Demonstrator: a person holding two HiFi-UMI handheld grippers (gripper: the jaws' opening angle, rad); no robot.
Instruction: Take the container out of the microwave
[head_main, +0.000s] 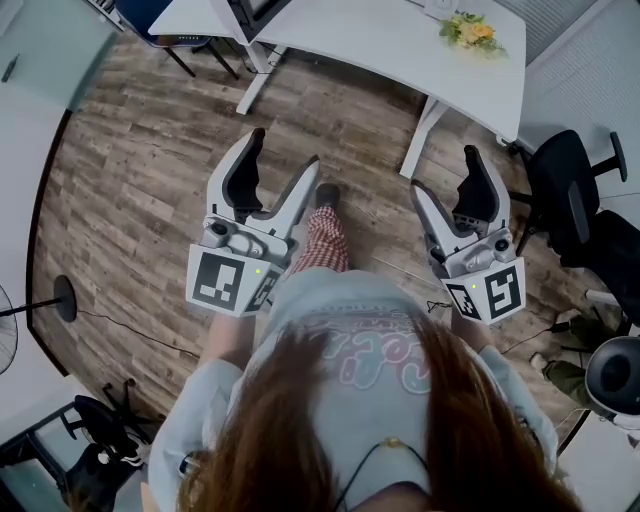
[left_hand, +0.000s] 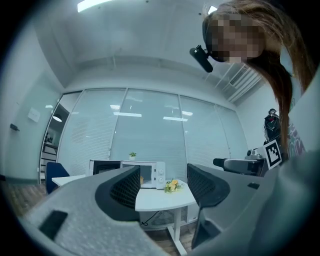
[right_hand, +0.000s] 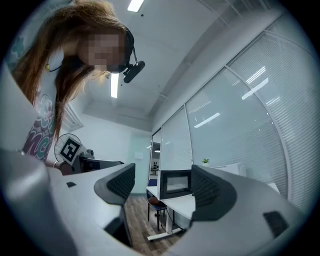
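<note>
Left gripper (head_main: 285, 150) and right gripper (head_main: 445, 170), fingers spread, nothing between them. Open microwave (left_hand: 152, 175) on the tabletop (left_hand: 160, 199), centre frame, well beyond; container (left_hand: 142, 179) inside barely discernible.

microwave (left_hand: 156, 176) interior too small, table (head_main: 400, 50) cropped

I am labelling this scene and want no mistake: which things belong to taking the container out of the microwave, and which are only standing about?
Belong to the job:
- microwave, standing open
- small yellowish thing inside, perhaps the container
- left gripper and right gripper, both open, empty

Only standing about:
- flowers
- small plant on the microwave
- black chair
</note>
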